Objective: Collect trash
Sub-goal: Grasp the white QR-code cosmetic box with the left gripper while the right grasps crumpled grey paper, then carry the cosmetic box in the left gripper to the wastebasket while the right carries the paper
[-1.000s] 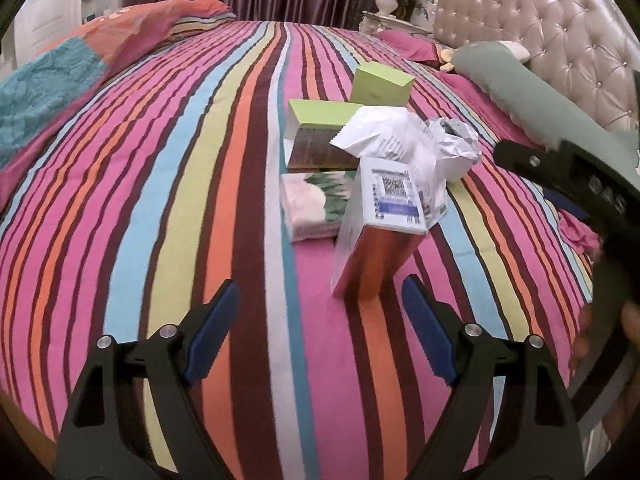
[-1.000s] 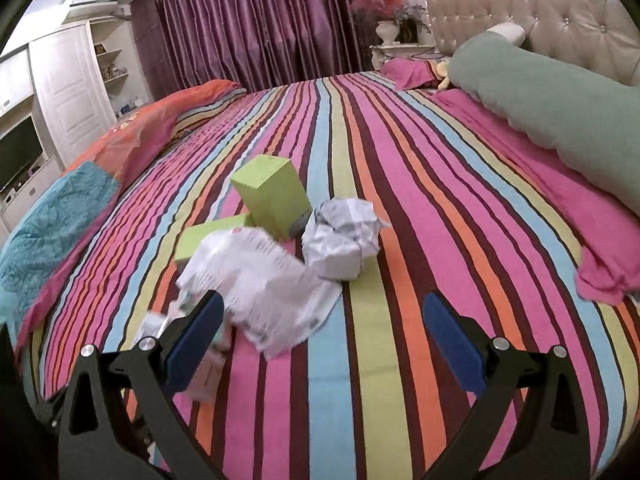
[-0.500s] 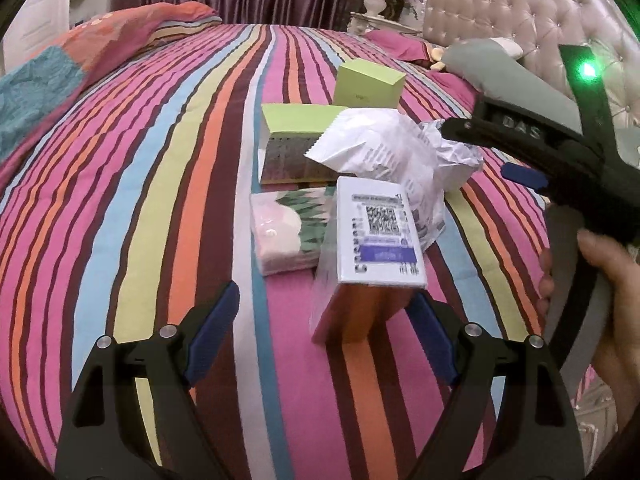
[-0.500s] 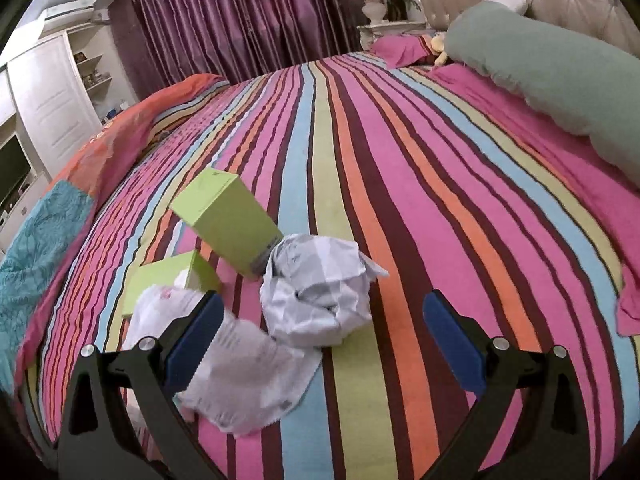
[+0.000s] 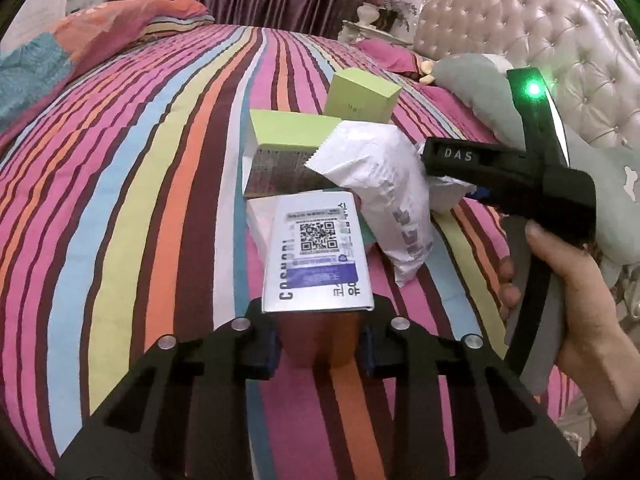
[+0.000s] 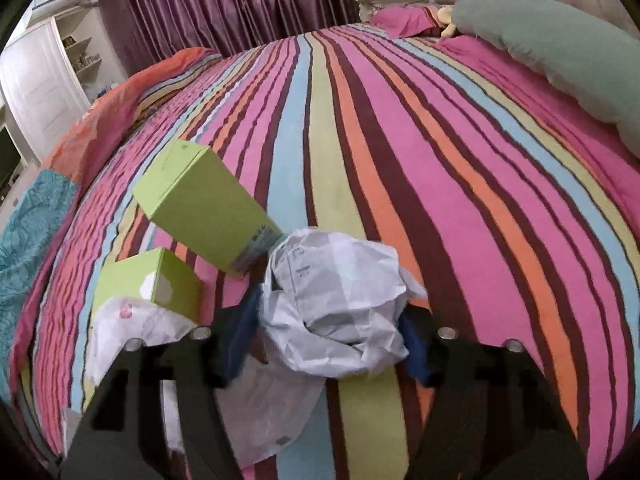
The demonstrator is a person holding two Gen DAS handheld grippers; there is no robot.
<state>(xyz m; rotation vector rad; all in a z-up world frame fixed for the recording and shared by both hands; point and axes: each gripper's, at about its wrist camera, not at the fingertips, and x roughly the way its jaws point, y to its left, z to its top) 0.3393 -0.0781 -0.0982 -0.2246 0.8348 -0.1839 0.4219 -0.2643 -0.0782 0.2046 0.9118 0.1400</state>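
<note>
Trash lies on a striped bedspread (image 5: 120, 184). My left gripper (image 5: 320, 350) is shut on an upright orange box with a white QR-code label (image 5: 318, 252). My right gripper (image 6: 328, 340) is shut on a crumpled white paper ball (image 6: 336, 304); its black body also shows in the left wrist view (image 5: 508, 176). Two green boxes lie behind, one tilted (image 6: 204, 208) (image 5: 360, 96) and one flat (image 6: 148, 284) (image 5: 288, 140). A white plastic wrapper (image 5: 380, 184) (image 6: 160, 340) lies between them. The floral packet behind the orange box is mostly hidden.
A grey-green bolster pillow (image 6: 560, 40) and a tufted headboard (image 5: 560, 48) lie to the right. A folded orange and teal quilt (image 6: 60, 168) sits at the left edge. Purple curtains (image 6: 220, 4) hang behind the bed.
Both grippers moved forward and closed. The left one took hold of the orange box; the right one took hold of the paper ball.
</note>
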